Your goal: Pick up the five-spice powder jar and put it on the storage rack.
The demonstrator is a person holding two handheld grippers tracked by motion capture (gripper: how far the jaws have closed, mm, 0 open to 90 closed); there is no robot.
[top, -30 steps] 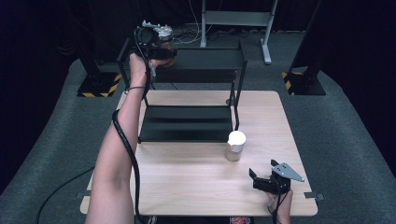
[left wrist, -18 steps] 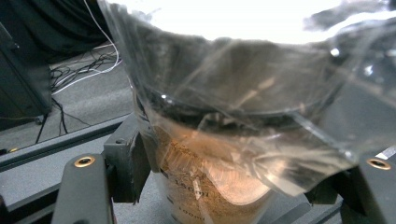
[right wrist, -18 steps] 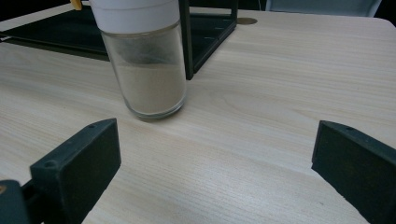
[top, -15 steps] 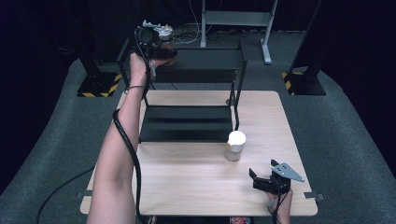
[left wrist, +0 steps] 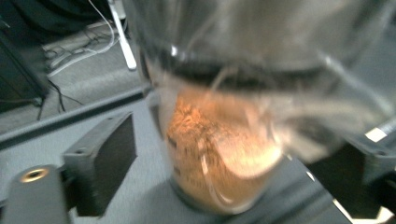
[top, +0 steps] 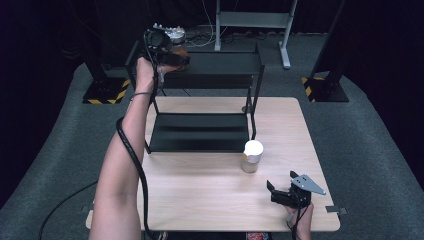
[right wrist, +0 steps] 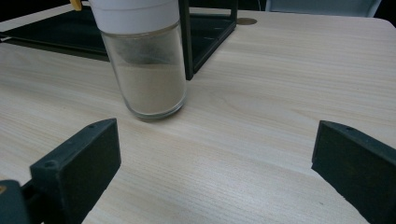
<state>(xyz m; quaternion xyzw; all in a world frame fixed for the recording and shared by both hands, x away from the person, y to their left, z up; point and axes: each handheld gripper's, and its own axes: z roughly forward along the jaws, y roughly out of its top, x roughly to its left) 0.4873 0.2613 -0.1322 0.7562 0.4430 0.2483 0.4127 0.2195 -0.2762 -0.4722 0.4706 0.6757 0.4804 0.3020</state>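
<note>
You have two jars: one with orange-brown powder (left wrist: pixel 219 158) on the black rack's (top: pixel 200 131) top shelf, one white-lidded jar (top: pixel 251 155) on the table (top: pixel 210 200). Your left tool (top: pixel 175 56) has just been opening, its jaws now off that blurred jar. Your right tool (top: pixel 284 194) rests open, empty.

Left gripper (left wrist: pixel 224 186) jaws have just been opening; they stand apart. Blurred clear jar (left wrist: pixel 224 154) of orange-brown powder sits between them, base on the dark shelf (left wrist: pixel 140 205), left pad clear of the glass. Grey floor with cables (left wrist: pixel 79 56) behind.
</note>
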